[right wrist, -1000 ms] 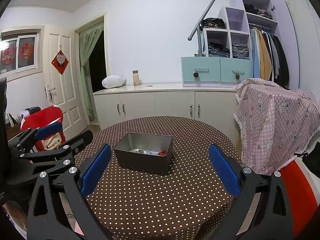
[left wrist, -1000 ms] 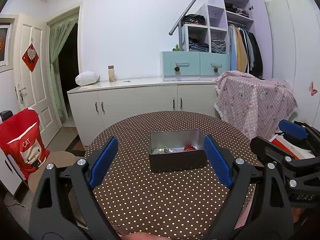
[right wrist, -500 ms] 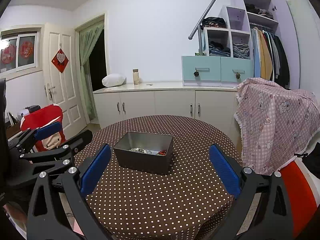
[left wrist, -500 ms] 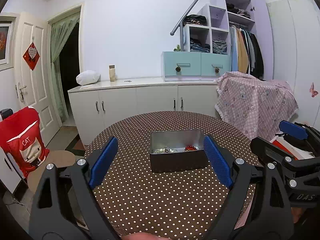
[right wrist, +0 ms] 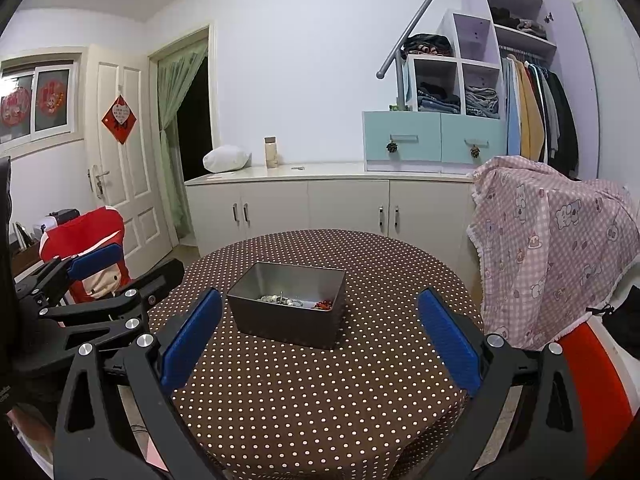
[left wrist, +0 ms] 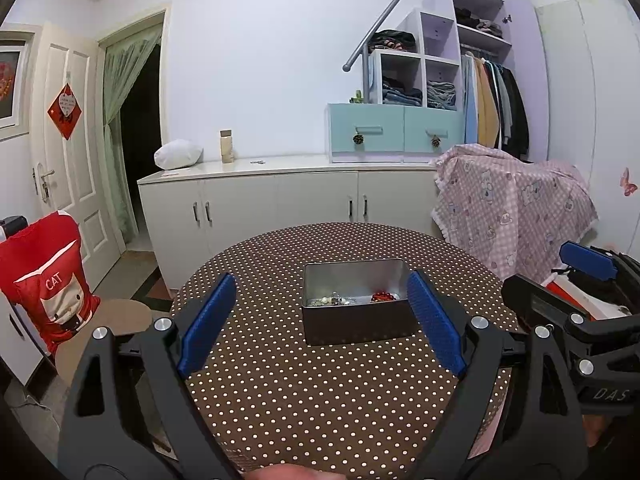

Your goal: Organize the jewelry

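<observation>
A round table (left wrist: 304,408) covered in a brown cloth with white dots holds one open metal tin (left wrist: 356,300), rectangular and dark-sided, standing near the middle of the tabletop. Inside the tin, against its near wall, lies the jewelry: a small heap of pale, silvery pieces (left wrist: 334,301) toward the tin's left and a string of red beads (left wrist: 383,296) toward its right, the two lying just beside each other. The left gripper (left wrist: 320,322) hangs on the near side of the tin with its blue-padded jaws spread wide and nothing between them; the right-hand pad stands close to the tin's near right corner in this view, though contact cannot be told. The right gripper (right wrist: 320,338) also sits on the near side of the tin, its jaws released and wide apart, empty, with the tin ahead of them and toward the left pad. Beyond the tin, past the far edge of the table, runs a long white cabinet (left wrist: 280,200), and right of the tin stands a chair draped in pink checked cloth (left wrist: 516,200).
</observation>
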A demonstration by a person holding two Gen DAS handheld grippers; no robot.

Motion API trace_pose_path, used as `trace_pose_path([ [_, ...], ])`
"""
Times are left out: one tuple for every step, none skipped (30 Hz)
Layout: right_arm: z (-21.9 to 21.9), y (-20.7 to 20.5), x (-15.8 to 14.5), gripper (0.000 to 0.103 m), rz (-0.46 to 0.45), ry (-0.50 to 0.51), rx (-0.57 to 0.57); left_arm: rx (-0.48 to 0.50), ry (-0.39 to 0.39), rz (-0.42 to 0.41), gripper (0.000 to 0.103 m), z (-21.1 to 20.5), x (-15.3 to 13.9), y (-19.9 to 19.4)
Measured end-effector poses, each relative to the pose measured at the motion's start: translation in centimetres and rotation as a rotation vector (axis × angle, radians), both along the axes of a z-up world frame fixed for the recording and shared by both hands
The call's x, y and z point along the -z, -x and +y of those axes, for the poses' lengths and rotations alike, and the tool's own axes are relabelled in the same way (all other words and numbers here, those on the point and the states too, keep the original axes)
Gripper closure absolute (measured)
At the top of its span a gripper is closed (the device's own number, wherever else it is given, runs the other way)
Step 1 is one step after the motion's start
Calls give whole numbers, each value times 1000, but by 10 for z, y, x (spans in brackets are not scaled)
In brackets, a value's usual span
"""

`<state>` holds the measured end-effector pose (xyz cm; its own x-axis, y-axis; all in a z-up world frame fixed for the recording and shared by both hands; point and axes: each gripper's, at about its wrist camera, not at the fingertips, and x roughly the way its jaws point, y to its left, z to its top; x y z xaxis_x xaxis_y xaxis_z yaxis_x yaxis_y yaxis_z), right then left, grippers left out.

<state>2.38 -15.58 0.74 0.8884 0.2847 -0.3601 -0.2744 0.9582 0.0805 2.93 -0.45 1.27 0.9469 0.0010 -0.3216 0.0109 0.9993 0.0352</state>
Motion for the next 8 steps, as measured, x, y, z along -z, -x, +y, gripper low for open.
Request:
trace_pose_path([
  [0, 1, 0, 8, 2, -5, -2, 3, 7, 0, 17, 1, 0, 0],
  [0, 1, -1, 8, 2, -7, -2, 6, 11, 0, 17, 1, 0, 1],
  [-1, 1, -1, 8, 2, -8, -2, 9, 16, 2, 17, 2, 0, 2],
  [-1, 2, -1, 8, 1, -7, 0, 9, 18, 2, 17, 2, 0, 2],
  [-1, 2, -1, 8, 2, -4, 1, 9, 17, 2, 17, 2, 1, 2],
  [0, 3, -1, 8, 5, -1, 3, 8, 16, 3, 17, 2, 1, 2],
  [0, 2, -1, 8, 8, 0, 4, 9, 16, 6, 17, 2, 2, 2],
  [0, 1, -1, 8, 9, 1, 5, 10, 17, 8, 17, 3, 2, 2],
])
